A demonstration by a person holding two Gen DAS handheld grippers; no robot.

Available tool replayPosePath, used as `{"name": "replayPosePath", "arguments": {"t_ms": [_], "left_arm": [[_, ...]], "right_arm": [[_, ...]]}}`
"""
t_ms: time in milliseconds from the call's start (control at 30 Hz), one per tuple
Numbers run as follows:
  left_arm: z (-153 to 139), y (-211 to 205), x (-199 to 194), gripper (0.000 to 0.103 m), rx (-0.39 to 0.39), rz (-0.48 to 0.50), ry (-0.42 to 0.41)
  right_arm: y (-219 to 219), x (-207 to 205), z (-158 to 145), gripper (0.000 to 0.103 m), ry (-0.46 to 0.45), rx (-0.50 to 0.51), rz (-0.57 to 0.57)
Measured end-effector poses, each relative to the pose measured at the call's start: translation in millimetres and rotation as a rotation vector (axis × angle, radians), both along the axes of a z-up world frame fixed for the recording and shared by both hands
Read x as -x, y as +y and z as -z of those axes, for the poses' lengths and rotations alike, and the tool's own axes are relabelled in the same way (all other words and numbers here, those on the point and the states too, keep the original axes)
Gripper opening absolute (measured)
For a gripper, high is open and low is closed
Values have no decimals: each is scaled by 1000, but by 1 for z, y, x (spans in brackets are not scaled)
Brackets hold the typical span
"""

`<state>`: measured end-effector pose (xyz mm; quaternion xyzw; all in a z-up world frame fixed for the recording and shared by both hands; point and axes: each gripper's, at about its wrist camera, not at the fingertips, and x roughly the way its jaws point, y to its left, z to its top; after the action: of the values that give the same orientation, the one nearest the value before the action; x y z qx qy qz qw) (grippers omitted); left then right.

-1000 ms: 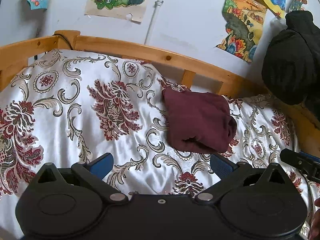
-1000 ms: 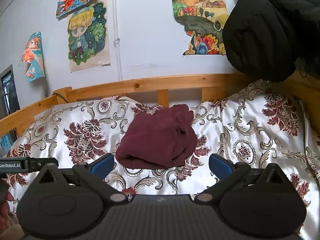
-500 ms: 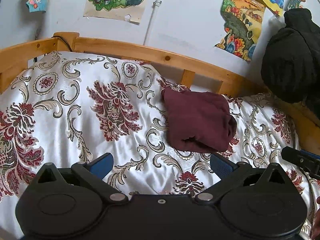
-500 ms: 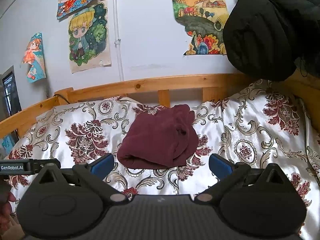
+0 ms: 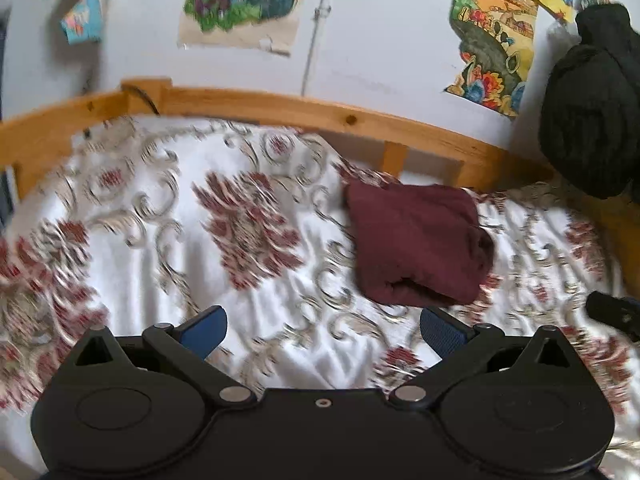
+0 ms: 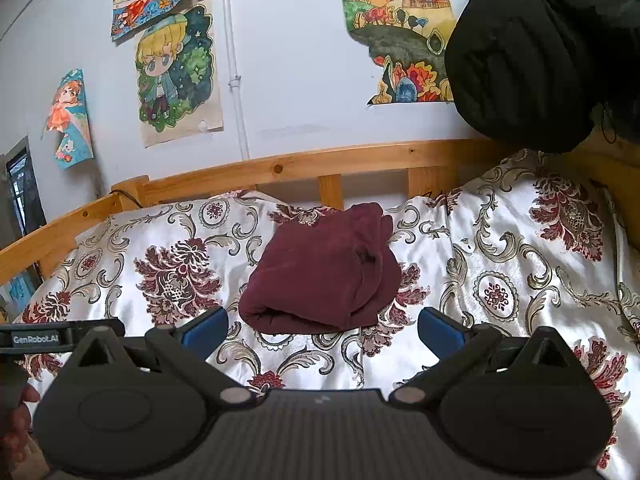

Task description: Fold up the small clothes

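Maroon knitted cloth, a small garment folded into a compact bundle (image 6: 324,276), is seen lying on the white satin bedspread with dark red floral and grey scroll print (image 6: 500,248), near the wooden bed rail (image 6: 280,164). Compared with a second ago, the bundle is unchanged in shape and place, while the left view is now blurred and tilted upward, so the left tongs (image 5: 322,326) are judged to be drawing away. Both the left tongs and the right tongs (image 6: 322,326) are spread wide and released, nothing being grasped. This garment's fold is judged finished. A black padded jacket (image 6: 540,52) is seen hanging at the right, well apart from the bundle, and paper cartoon posters (image 6: 176,76) are fixed to the wall. Nothing is seen blocking the bundle.
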<state>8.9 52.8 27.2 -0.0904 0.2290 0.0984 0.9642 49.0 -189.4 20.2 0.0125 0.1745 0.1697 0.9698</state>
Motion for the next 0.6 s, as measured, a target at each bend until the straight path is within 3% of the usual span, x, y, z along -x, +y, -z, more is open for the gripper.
{"name": "replayPosePath", "arguments": {"t_ms": [100,300,600], "left_arm": [[-2,-7,-1,102,-94,-20,9],[-7,-19,2,102,-209,-35,6],[-8,-21,5,102,-213,-56,-1]], "right_arm": [[-1,-1,0,103,3,-4,2],[-1,-1,0,103,7,-6,1],[1,-3,4,103,38,-4,5]]}}
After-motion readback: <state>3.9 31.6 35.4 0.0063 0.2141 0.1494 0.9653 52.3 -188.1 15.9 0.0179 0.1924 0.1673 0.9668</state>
